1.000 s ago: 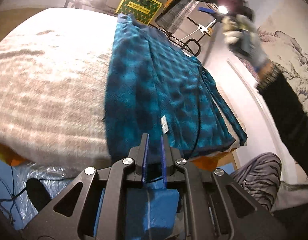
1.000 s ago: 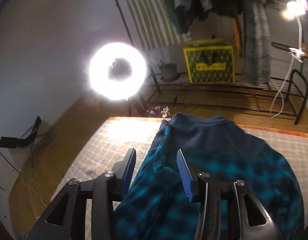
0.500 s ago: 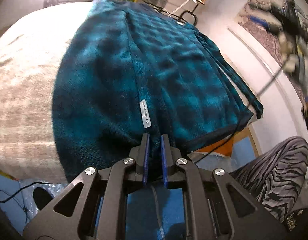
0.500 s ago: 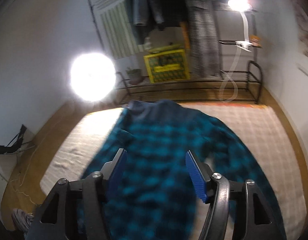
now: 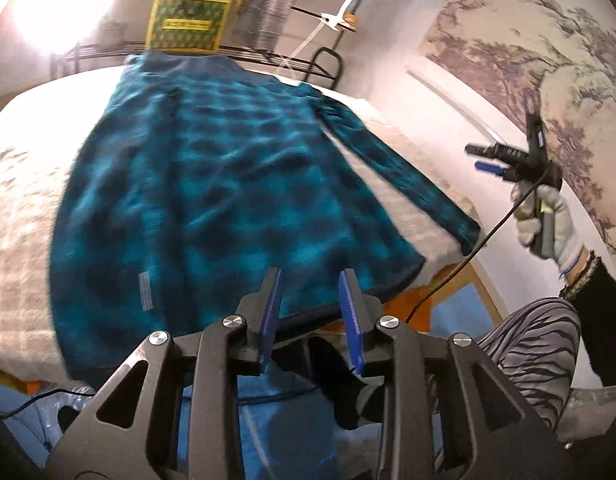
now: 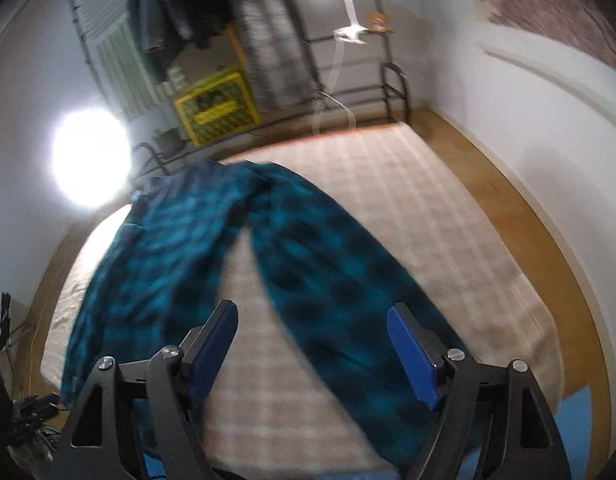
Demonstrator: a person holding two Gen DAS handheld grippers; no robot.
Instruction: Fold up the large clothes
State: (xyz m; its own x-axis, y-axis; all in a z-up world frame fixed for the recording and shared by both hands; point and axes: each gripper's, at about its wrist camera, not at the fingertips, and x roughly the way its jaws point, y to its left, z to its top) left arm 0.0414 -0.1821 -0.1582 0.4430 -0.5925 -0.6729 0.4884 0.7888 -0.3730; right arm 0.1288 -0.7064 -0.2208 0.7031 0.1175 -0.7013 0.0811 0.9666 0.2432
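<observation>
Released, teal shirt (image 5: 211,184) lies flat; both claws, left (image 5: 311,312) and right (image 6: 314,356), gape empty (crate (image 5: 187,24) beyond).

A teal-and-black checked fleece shirt (image 5: 211,184) lies spread flat on the bed, collar toward the top of the frame, hem at the near edge. One sleeve (image 5: 392,164) stretches out to the right, apart from the body. A pale label shows lower left.

The garment (image 5: 211,184) looked like fuzzy, matt teal-and-black checked fleece. It lay on a coarse woven beige cover (image 6: 408,216). At twelve o'clock stood a black metal rack (image 5: 324,60).
</observation>
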